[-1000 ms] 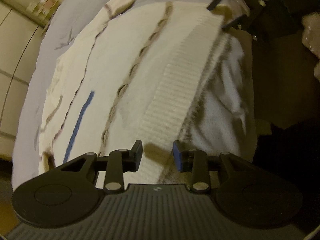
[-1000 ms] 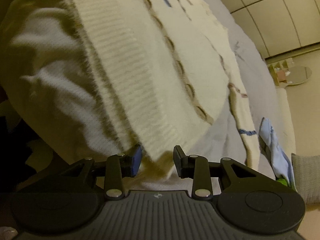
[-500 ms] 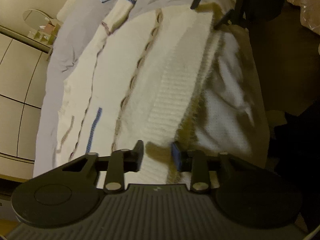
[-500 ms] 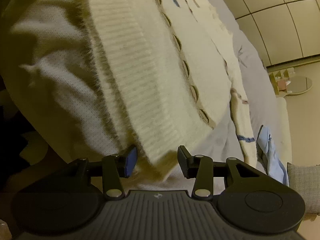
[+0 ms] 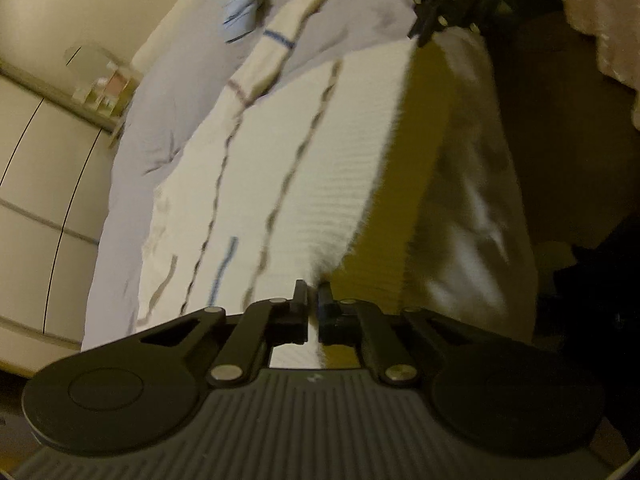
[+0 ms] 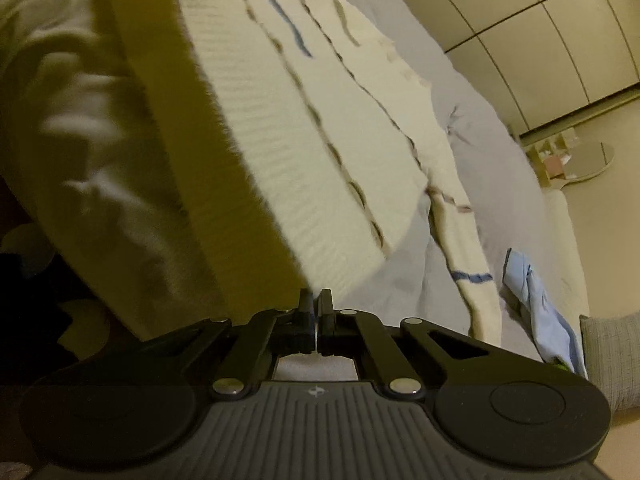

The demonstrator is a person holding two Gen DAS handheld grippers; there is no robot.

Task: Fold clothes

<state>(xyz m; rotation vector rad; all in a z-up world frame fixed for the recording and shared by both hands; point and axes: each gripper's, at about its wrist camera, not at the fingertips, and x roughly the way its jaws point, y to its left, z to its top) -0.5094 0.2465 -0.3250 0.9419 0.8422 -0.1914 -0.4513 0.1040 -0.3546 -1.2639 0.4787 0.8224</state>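
1. Since the earlier frame both tools have clenched on the sweater's (image 5: 304, 184) ribbed hem and lifted it off the bed (image 5: 160, 128).
2. The left tool (image 5: 313, 300) and right tool (image 6: 316, 304) grasp opposite hem corners; the sweater's long axis runs away from them.
3. Only the right view shows the sleeve (image 6: 468, 264) end.

Cream knit sweater (image 5: 280, 168), brown and blue stripes, ribbed hem lifted, spread on bed
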